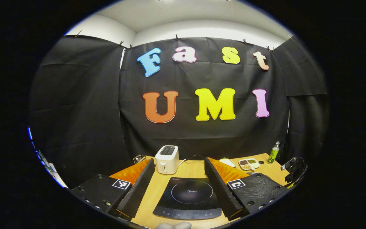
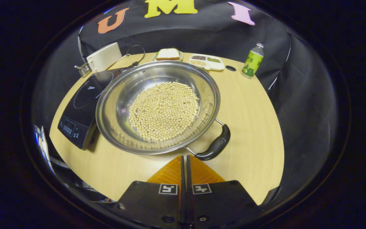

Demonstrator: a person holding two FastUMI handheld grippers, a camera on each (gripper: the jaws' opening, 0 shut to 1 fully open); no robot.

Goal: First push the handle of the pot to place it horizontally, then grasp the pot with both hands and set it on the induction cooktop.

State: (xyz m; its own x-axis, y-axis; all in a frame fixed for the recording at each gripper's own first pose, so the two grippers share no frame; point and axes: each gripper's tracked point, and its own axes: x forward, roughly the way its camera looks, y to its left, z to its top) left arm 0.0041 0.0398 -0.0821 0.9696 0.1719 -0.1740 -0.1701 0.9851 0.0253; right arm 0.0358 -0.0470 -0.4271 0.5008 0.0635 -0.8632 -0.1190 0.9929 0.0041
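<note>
Surface: wooden table (image 2: 253, 105).
Pot (image 2: 157, 106): beside induction cooktop (image 2: 83, 105), rim overlapping it.
Handle (image 2: 216, 146): angled (push pending).
Right gripper (image 2: 184, 158): pressed closed, empty, near handle.
Left gripper (image 1: 179, 173): spread wide, empty.

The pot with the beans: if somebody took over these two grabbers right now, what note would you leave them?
Left gripper: open, empty, held above the induction cooktop.
Right gripper: shut, empty, its tips just short of the pot's black handle, not visibly touching it.
Pot: full of beans, on the table, beside the cooktop, its rim overlapping the cooktop's edge in the right gripper view. The handle sits at the near rim, slanted.
Done: nothing that I can confirm.
Left: push the handle level, grasp the pot with both grippers, set it on the cooktop.
</note>
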